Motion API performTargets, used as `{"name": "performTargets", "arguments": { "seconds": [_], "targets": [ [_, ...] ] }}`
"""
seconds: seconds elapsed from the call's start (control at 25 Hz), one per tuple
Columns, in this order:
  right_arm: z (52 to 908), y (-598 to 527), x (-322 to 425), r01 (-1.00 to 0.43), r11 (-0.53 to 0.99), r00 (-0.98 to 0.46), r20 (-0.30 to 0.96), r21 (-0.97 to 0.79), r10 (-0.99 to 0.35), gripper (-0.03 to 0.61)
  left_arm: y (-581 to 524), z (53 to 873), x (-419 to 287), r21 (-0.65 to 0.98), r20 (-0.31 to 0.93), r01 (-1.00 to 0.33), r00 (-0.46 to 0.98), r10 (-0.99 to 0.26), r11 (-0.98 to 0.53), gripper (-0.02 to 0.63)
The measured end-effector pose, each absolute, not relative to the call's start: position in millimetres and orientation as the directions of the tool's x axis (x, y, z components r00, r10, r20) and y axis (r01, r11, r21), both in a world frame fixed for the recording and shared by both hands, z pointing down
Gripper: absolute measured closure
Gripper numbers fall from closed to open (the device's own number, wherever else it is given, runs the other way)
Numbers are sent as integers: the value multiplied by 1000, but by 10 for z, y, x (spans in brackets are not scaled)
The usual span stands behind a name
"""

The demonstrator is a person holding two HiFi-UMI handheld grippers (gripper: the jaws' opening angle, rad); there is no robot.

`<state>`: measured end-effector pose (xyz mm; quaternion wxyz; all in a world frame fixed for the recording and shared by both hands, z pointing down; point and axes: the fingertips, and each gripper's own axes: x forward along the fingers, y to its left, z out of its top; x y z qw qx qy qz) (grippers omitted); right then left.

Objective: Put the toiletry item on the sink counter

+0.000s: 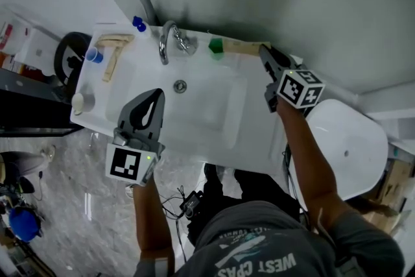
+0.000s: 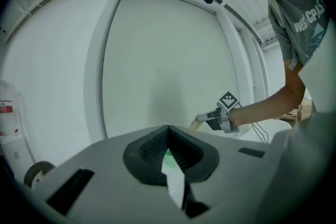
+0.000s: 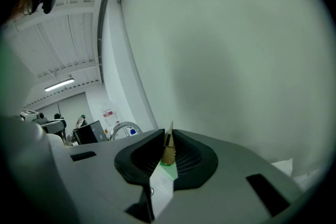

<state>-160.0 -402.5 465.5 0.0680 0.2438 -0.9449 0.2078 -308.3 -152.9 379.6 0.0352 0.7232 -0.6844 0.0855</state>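
A long flat tan toiletry box (image 1: 241,47) lies along the back ledge of the white sink counter (image 1: 256,139), next to a green cup (image 1: 216,45). My right gripper (image 1: 264,50) is shut on the box's right end. In the right gripper view the tan box (image 3: 168,149) stands as a thin edge pinched between the jaws of that gripper (image 3: 169,138). My left gripper (image 1: 157,95) hovers over the left side of the basin, shut, with nothing between its fingers. The left gripper view shows its jaws (image 2: 168,135) meeting at the tips and the right gripper (image 2: 212,117) beyond.
A chrome faucet (image 1: 166,42) and the drain (image 1: 180,85) mark the basin's middle. At the counter's left end are a tan packet (image 1: 114,50), a blue-capped bottle (image 1: 139,24), a blue cup (image 1: 94,55) and a white cup (image 1: 81,102). A white toilet (image 1: 353,143) stands at the right.
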Motion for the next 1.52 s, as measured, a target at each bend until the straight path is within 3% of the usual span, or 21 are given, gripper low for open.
{"name": "performTargets", "arguments": {
  "seconds": [0.76, 1.16, 1.52],
  "targets": [
    [5014, -4090, -2136, -499, 817, -855, 316, -288, -411, 509, -1263, 4010, -3341, -27, 161, -999, -23, -987, 19, 611],
    [5037, -4154, -2357, -489, 839, -851, 342, -240, -399, 436, -1163, 3992, -3415, -30, 164, -999, -44, -985, 39, 611],
    [4727, -4255, -2292, -498, 844, -849, 310, -200, -427, 426, -1109, 3817, -3422, -70, 162, -997, -50, -986, 39, 612]
  ]
}}
